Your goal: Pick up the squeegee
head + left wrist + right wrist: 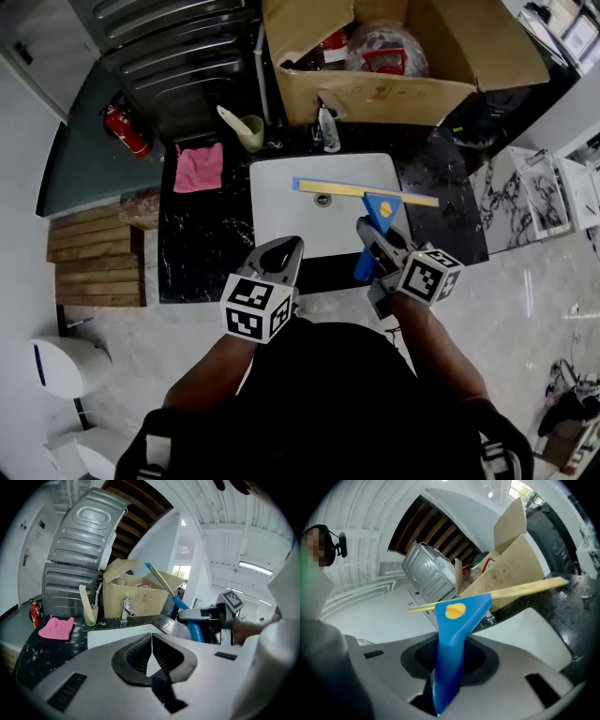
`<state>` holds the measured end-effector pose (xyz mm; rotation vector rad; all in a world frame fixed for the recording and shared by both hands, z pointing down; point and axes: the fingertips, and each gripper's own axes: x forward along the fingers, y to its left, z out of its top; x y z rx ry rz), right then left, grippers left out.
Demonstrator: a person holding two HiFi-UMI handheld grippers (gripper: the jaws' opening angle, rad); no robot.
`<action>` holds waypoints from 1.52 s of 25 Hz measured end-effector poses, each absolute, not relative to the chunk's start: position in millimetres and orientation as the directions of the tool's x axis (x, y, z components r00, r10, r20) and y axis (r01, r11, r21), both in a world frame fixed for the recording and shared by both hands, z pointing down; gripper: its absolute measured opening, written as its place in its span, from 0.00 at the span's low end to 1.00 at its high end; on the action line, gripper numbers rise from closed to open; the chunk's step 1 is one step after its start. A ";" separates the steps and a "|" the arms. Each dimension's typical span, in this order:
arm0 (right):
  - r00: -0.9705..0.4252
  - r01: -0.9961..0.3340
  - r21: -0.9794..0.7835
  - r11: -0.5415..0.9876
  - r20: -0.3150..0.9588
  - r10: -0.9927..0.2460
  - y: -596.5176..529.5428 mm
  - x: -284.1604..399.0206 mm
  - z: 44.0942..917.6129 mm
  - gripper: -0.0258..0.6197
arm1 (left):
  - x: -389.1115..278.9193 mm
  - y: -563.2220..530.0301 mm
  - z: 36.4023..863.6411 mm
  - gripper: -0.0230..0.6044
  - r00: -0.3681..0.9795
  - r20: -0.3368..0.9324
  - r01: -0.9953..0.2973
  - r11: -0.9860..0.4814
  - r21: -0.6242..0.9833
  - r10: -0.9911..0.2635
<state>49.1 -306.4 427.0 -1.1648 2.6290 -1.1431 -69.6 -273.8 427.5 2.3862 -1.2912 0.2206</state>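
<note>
Squeegee [379,208], blue handle, over sink [281,206].
We clamp it in right gripper [377,239]; left gripper [284,253] closed, empty.

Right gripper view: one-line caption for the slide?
Right gripper shut on the blue squeegee handle, yellow blade in front of the cardboard box.

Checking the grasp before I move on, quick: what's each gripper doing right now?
Left gripper: closed, empty.
Right gripper: closed on the handle of the blue squeegee.

squeegee [379,208]: smooth plastic | counter [202,234]: glossy stone | box [375,98]: matt cardboard
</note>
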 end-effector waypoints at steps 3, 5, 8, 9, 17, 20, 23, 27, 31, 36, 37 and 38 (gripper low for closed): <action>-0.738 -0.621 -0.621 0.478 0.257 -0.623 -285.6 63.4 428.8 0.20 | -46.4 -256.5 423.3 0.06 0.543 0.318 -0.837 -0.468 0.284 -0.777; -0.758 -0.600 -0.623 0.502 0.243 -0.606 -272.5 72.9 428.4 0.20 | -34.0 -243.9 421.8 0.06 0.524 0.317 -0.848 -0.451 0.279 -0.790; -0.780 -0.569 -0.630 0.528 0.209 -0.590 -252.4 92.1 425.4 0.20 | -17.6 -223.3 417.9 0.06 0.491 0.315 -0.867 -0.420 0.269 -0.812; -0.784 -0.564 -0.630 0.534 0.206 -0.585 -244.5 99.3 424.5 0.20 | -11.8 -215.5 415.9 0.06 0.482 0.313 -0.872 -0.412 0.265 -0.818; -0.817 -0.523 -0.627 0.578 0.175 -0.550 -192.0 146.8 424.4 0.20 | 29.9 -151.9 409.9 0.06 0.423 0.284 -0.898 -0.356 0.259 -0.861; -0.822 -0.514 -0.627 0.585 0.164 -0.545 -176.4 164.9 426.6 0.20 | 41.0 -128.3 416.7 0.06 0.393 0.292 -0.910 -0.322 0.262 -0.872; -0.826 -0.509 -0.634 0.582 0.168 -0.538 -162.8 178.7 430.5 0.20 | 50.1 -108.0 422.1 0.06 0.368 0.303 -0.919 -0.294 0.263 -0.879; -0.830 -0.494 -0.643 0.584 0.150 -0.537 -149.4 189.8 430.3 0.20 | 56.0 -89.3 420.4 0.06 0.343 0.304 -0.928 -0.272 0.255 -0.889; -0.832 -0.486 -0.633 0.602 0.127 -0.539 -136.2 192.6 424.2 0.20 | 53.9 -83.8 414.2 0.06 0.333 0.290 -0.933 -0.269 0.240 -0.897; -0.815 -0.507 -0.621 0.597 0.121 -0.566 -127.3 191.7 417.2 0.20 | 54.8 -89.8 400.5 0.06 0.375 0.260 -0.916 -0.313 0.250 -0.890; -0.810 -0.510 -0.626 0.590 0.119 -0.574 -126.8 190.0 416.4 0.20 | 54.0 -90.5 399.2 0.06 0.385 0.260 -0.912 -0.321 0.256 -0.886; -0.805 -0.514 -0.630 0.582 0.119 -0.581 -126.4 187.7 415.5 0.20 | 52.2 -91.0 398.4 0.06 0.391 0.264 -0.909 -0.326 0.259 -0.881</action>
